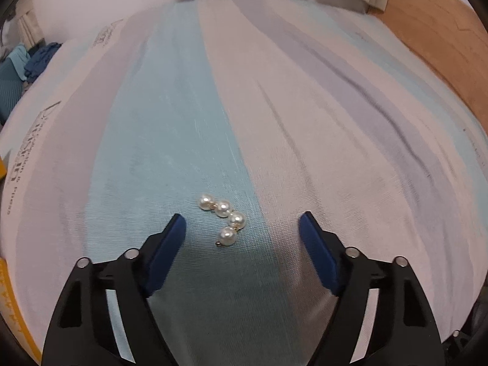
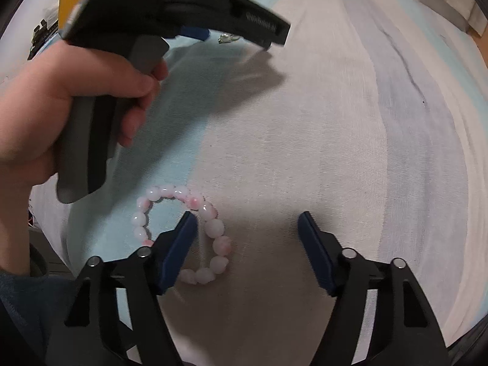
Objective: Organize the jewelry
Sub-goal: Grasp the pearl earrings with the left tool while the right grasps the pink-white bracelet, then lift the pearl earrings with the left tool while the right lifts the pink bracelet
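Left gripper [image 1: 242, 224]: jaws wide, hovering over 4 linked pearls [image 1: 222, 218] on the bedspread [image 1: 335, 122].
Right gripper [image 2: 247, 225]: jaws wide, left finger inside the bead bracelet [image 2: 183, 235].
Risks: pinching cloth; pearls slipping from the pads; bracelet snagging on lift.

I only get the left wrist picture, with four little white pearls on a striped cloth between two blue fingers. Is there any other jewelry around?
Observer: Yes. The right wrist view shows a pink and white beaded bracelet lying in a ring on the striped bedsheet.
Operator: Is anything holding it?
Observer: No. The right gripper is open, with its left finger over the ring's middle.
Operator: Who is holding my gripper?
Observer: A bare hand grips the left gripper's grey and black handle.
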Demonstrator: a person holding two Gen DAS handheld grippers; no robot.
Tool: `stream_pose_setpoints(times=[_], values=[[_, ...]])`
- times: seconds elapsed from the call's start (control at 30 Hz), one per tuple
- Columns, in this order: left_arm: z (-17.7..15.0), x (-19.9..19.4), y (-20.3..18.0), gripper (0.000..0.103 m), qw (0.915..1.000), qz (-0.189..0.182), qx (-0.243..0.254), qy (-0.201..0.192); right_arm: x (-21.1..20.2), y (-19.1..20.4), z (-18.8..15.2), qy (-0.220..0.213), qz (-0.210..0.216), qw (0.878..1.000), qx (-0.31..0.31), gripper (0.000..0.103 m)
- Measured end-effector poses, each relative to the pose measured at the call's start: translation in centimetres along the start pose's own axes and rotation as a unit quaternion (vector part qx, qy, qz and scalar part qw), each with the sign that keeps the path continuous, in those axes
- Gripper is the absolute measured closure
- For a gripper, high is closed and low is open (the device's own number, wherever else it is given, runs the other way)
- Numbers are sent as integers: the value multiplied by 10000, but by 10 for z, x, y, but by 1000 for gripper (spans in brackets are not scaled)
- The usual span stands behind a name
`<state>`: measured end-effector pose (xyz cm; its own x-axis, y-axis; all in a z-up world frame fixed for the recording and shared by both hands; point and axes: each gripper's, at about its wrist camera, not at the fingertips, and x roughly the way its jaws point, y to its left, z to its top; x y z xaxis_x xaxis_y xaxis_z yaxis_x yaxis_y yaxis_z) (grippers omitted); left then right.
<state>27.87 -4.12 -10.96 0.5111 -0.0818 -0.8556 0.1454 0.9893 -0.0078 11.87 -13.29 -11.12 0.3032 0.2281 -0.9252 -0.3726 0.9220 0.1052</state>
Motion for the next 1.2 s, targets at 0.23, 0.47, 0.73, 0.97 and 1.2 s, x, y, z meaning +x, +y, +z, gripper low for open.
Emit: stream_pose_setpoints(times=[0.23, 0.47, 0.73, 0.97, 1.2], values=[[3, 4, 4, 56, 9998, -100, -181, 28, -8, 2, 0, -22, 4, 10000, 48, 70], [1, -2, 13, 93, 9997, -191, -160, 43, -12, 4, 3, -60, -48, 9999, 120, 92], [-1, -8, 13, 93, 9999, -94, -60, -50, -15, 2, 11, -153, 5, 9997, 199, 93], [-1, -18, 16, 93, 9998, -82, -58, -147, -26, -12, 3, -396, 45, 9989, 260, 93], [1, -28, 17, 93, 9997, -117, -69, -182, -35, -14, 5, -610, 38, 9977, 304, 93]])
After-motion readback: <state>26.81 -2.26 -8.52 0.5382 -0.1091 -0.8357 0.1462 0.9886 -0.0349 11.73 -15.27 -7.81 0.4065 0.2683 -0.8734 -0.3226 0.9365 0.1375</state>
